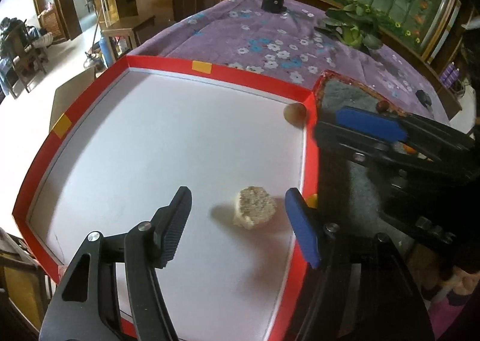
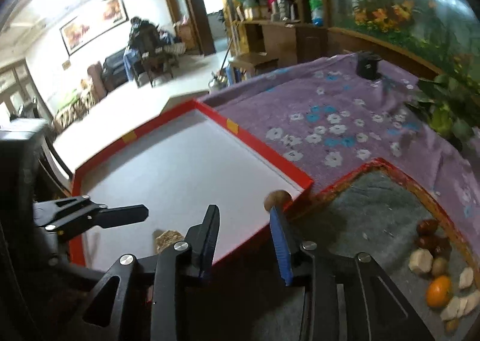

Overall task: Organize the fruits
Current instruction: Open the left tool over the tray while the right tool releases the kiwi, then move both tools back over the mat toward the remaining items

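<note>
A red-rimmed tray (image 1: 258,78) with a white floor lies under my left gripper (image 1: 240,221). Its jaws stand open, and a pale beige fruit chunk (image 1: 255,207) rests on the tray floor between them, touched by neither pad. A small round brown fruit (image 1: 295,113) sits in the tray's far right corner. My right gripper (image 2: 244,240) is open with nothing in it, over the tray's right rim (image 2: 255,233). Right of it a grey-lined tray (image 2: 375,206) holds an orange (image 2: 438,291), dark red fruits (image 2: 427,228) and pale chunks (image 2: 421,261).
Both trays lie on a purple flowered cloth (image 1: 270,32). A potted plant (image 1: 351,26) and a black cylinder (image 1: 273,0) stand at the far side. The tray's left side reaches the table edge, with floor and wooden furniture beyond.
</note>
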The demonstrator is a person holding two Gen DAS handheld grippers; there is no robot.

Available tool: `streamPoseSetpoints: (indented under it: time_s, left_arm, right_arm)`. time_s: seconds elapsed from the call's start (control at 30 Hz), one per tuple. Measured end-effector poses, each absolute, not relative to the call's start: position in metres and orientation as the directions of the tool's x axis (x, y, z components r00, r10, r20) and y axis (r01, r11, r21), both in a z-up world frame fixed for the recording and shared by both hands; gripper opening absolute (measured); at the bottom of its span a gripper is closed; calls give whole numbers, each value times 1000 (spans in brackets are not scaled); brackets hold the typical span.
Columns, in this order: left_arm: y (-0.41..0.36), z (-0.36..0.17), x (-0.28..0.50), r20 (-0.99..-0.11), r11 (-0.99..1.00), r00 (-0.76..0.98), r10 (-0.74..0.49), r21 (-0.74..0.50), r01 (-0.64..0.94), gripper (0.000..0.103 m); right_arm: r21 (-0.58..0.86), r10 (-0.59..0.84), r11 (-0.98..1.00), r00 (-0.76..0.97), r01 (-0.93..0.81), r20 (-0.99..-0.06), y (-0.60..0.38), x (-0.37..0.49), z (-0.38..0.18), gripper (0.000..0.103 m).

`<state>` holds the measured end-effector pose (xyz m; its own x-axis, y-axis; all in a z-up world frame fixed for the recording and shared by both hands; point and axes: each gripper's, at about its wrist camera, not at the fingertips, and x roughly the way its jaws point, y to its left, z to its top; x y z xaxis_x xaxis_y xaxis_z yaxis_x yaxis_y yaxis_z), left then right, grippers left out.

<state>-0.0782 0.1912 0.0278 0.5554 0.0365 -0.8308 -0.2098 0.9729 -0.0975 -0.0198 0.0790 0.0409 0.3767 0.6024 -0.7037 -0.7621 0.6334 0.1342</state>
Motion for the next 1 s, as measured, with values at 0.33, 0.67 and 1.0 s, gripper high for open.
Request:
streamPoseSetpoints:
  time_s: [0.33,0.67,1.0]
  left_arm:
    - [136,47,-69,-774,988,628,81,-20,-151,65]
    - [67,48,-45,-774,999,633,-14,-45,-32,65]
    - [35,37,-5,-795,997,602,-68,-75,14,65]
  right_arm:
    - [160,573,754,518,-637,-635,-9,-49,48,49]
    - [130,437,868,613,-479,-658,-99,-65,41,51]
    - [180,390,913,647,-367,-655,-164,-66,31,51]
